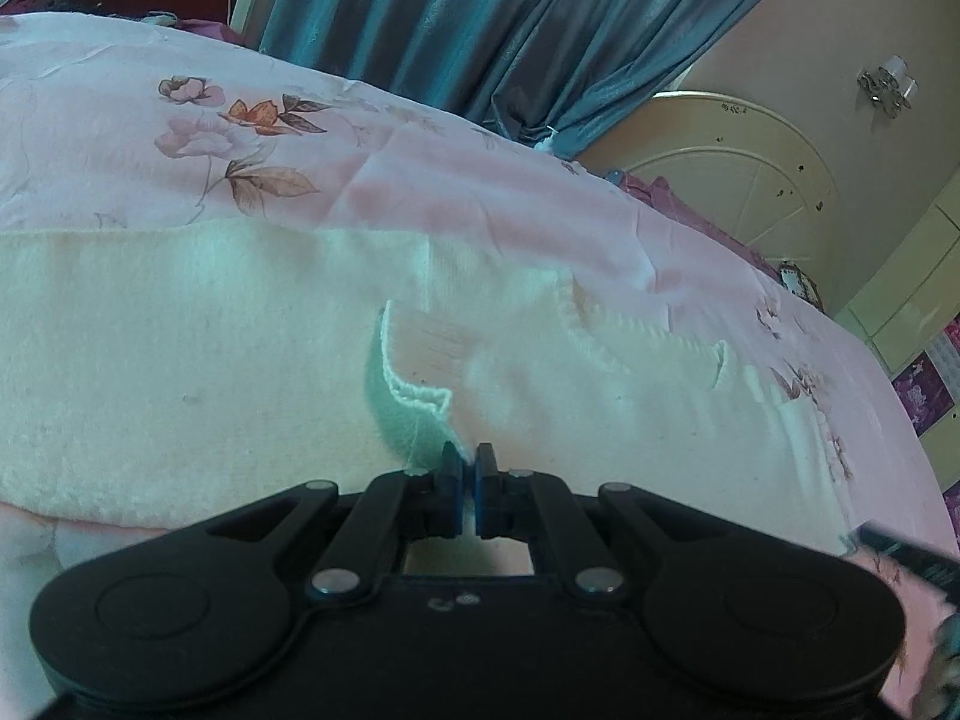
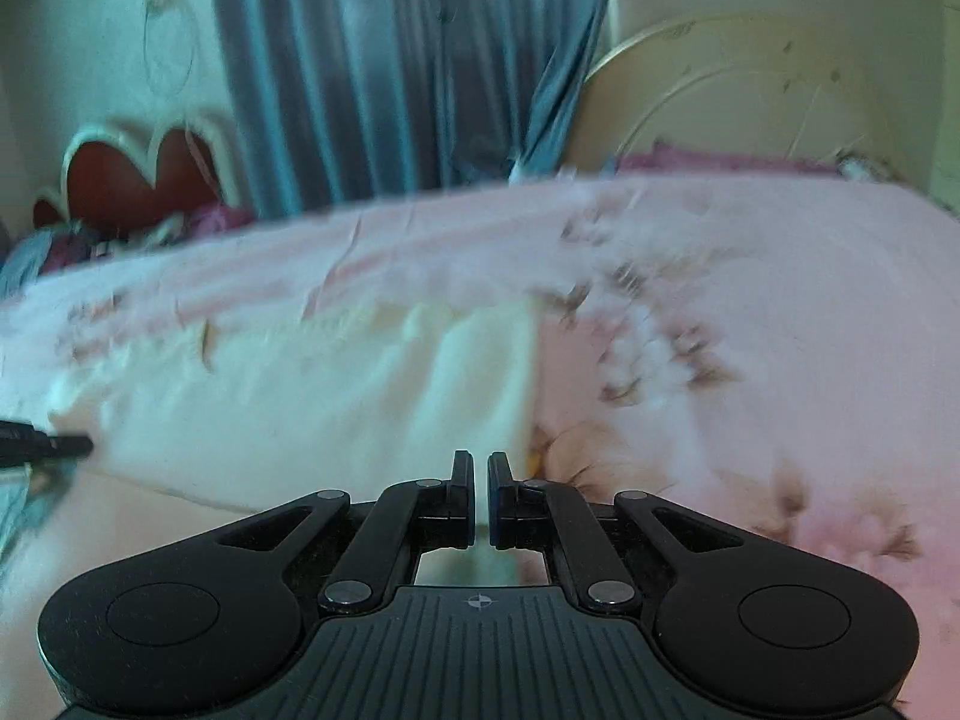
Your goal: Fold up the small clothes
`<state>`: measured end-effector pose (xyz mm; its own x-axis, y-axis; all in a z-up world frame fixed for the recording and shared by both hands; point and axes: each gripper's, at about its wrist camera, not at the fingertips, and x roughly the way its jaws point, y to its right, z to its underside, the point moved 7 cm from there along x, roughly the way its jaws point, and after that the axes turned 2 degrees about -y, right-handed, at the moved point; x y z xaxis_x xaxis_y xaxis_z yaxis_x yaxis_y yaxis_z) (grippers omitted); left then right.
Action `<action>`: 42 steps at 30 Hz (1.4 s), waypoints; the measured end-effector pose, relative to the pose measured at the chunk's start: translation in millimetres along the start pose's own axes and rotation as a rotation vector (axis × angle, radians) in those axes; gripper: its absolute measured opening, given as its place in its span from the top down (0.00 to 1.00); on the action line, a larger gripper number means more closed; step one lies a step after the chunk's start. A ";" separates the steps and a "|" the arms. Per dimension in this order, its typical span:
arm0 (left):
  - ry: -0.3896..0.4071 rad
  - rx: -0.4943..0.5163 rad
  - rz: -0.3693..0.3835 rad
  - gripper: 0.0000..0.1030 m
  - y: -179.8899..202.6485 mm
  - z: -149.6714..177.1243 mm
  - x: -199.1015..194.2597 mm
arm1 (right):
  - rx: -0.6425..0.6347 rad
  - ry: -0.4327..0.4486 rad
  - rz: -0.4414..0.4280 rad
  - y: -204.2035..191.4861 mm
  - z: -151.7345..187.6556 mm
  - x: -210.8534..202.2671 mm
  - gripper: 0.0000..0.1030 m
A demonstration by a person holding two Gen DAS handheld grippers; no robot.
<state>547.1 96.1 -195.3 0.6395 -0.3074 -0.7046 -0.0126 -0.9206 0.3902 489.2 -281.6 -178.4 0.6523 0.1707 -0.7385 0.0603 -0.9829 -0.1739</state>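
Two grippers, both w/ jaws pressed together. Left gripper (image 1: 469, 461) pinches a raised edge of the cream knit garment (image 1: 180, 360); cloth peaks up into the jaws. Right gripper (image 2: 480, 468) closed at the garment's near right corner, view blurred, can't tell if cloth is caught betw. the pads. Garment lies flat across a pink floral bedsheet (image 1: 456, 180), ribbed cuff toward the right in left view. Beyond: blue curtain (image 1: 456, 18), cream rounded headboard (image 1: 738, 180), red heart-shaped panel (image 2: 138, 180) far left in right view
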 end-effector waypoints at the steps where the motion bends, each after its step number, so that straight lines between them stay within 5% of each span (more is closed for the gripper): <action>1: 0.000 -0.001 -0.001 0.97 -0.1 -0.4 -0.1 | 0.004 -0.029 0.012 3.2 6.7 9.0 0.98; 4: -0.001 0.011 0.007 0.92 0.2 -0.8 -1.2 | 0.054 -0.001 -0.017 7.9 0.1 -1.7 0.98; 6: 0.013 0.022 0.007 0.71 0.7 -3.0 -4.3 | 0.124 0.080 -0.036 16.6 -14.1 -12.6 0.96; 7: 0.029 0.024 0.011 0.57 1.4 -5.2 -6.4 | 0.168 0.119 -0.030 25.4 -23.9 -14.5 0.75; 8: 0.046 0.028 0.009 0.53 1.9 -8.5 -7.3 | 0.208 0.142 -0.023 34.6 -33.5 -12.2 0.30; 9: 0.055 0.033 -0.003 0.54 2.1 -12.3 -6.3 | 0.239 0.160 -0.029 42.1 -43.4 -6.8 0.19; 10: 0.050 0.035 -0.010 0.57 1.5 -16.5 -2.2 | 0.270 0.159 -0.059 49.0 -53.6 2.7 0.19; 12: 0.047 0.019 -0.004 0.61 -0.5 -23.8 5.3 | 0.351 0.129 -0.130 62.3 -69.3 25.8 0.33; 13: 0.044 0.014 -0.005 0.65 -2.1 -26.0 8.8 | 0.392 0.108 -0.167 68.3 -74.7 36.4 0.57; 14: 0.037 0.005 -0.004 0.67 -3.2 -28.6 12.5 | 0.437 0.090 -0.193 73.9 -79.9 48.5 0.67; 20: 0.012 -0.029 0.039 0.96 -5.1 -29.1 25.3 | 0.480 0.022 -0.275 81.7 -85.4 82.5 0.68; 22: 0.104 -0.037 0.024 0.96 -7.4 -27.7 14.9 | 0.372 0.062 -0.176 79.8 -89.3 77.3 0.96; 26: 0.126 -0.061 0.000 0.96 -15.9 -12.6 15.4 | 0.306 0.028 -0.120 81.1 -83.6 88.9 1.00; 30: 0.101 -0.041 -0.003 0.89 -13.4 -15.5 13.9 | 0.295 0.084 -0.078 85.4 -85.0 72.9 1.00; 33: 0.184 0.000 -0.074 0.61 -7.6 -24.7 -11.4 | 0.239 0.136 -0.103 73.7 -93.5 53.6 1.00; 35: 0.241 0.083 -0.074 0.62 10.1 -29.7 -23.9 | 0.173 0.132 -0.124 57.3 -98.6 54.4 1.00; 37: 0.203 0.152 -0.037 0.61 29.3 -30.5 -15.2 | 0.110 0.086 -0.116 44.0 -97.5 66.7 1.00; 40: 0.055 0.199 -0.076 0.63 33.4 -21.5 24.2 | 0.069 0.031 -0.055 45.0 -90.4 92.9 1.00; 42: 0.056 0.190 -0.070 0.62 28.3 -18.6 29.7 | 0.102 0.017 -0.051 51.3 -93.5 94.2 1.00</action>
<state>580.0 65.4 -194.2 0.6859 -0.2325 -0.6896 -0.1084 -0.9696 0.2192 624.4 -322.3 -195.9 0.6634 0.2178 -0.7158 0.0169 -0.9608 -0.2767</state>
